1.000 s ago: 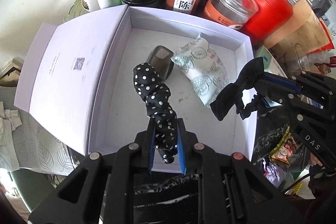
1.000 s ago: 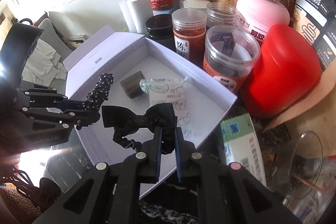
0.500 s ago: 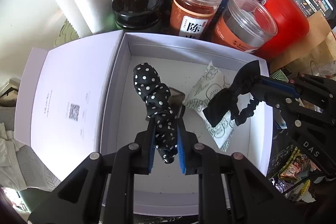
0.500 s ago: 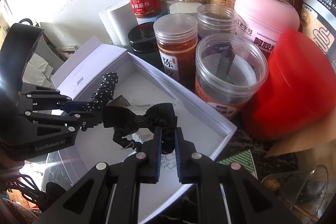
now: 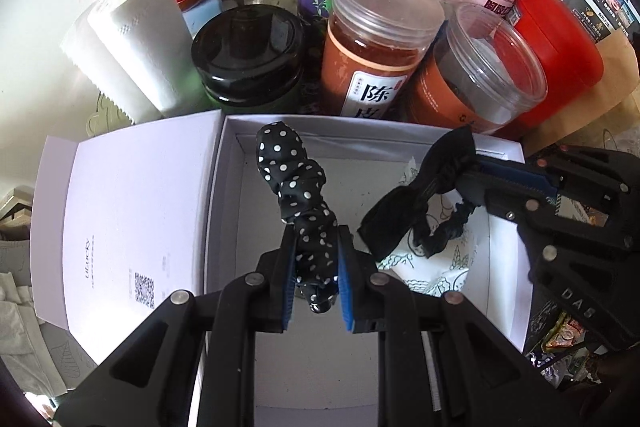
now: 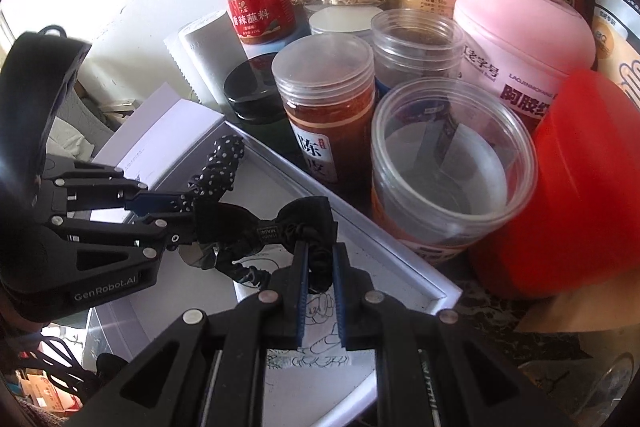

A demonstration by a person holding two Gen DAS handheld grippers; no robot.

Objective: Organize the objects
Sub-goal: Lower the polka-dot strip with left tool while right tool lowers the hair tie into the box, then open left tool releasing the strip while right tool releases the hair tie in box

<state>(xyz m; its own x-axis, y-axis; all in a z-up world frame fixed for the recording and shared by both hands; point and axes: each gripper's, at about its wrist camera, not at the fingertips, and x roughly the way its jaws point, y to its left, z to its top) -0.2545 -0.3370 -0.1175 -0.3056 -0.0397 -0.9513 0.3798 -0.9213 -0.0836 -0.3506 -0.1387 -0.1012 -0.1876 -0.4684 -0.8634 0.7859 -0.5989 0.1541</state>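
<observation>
Both grippers have moved forward over the white box [image 5: 224, 163], closer to the jars. The left gripper [image 5: 316, 283] is squeezed tight on a black polka-dot scrunchie [image 5: 294, 183] that sticks up above the box. The right gripper [image 6: 320, 291] is squeezed tight on a black bow hair tie [image 6: 280, 227], above a white snack packet [image 5: 440, 267] lying in the box.

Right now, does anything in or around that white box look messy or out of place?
Mildly. The white cardboard box has dark specks and smudges on its floor, and a crumpled white printed packet lies loose in it. The clear round jar with the orange label looks almost empty beside fuller jars. Nothing seems spilled or broken.
</observation>
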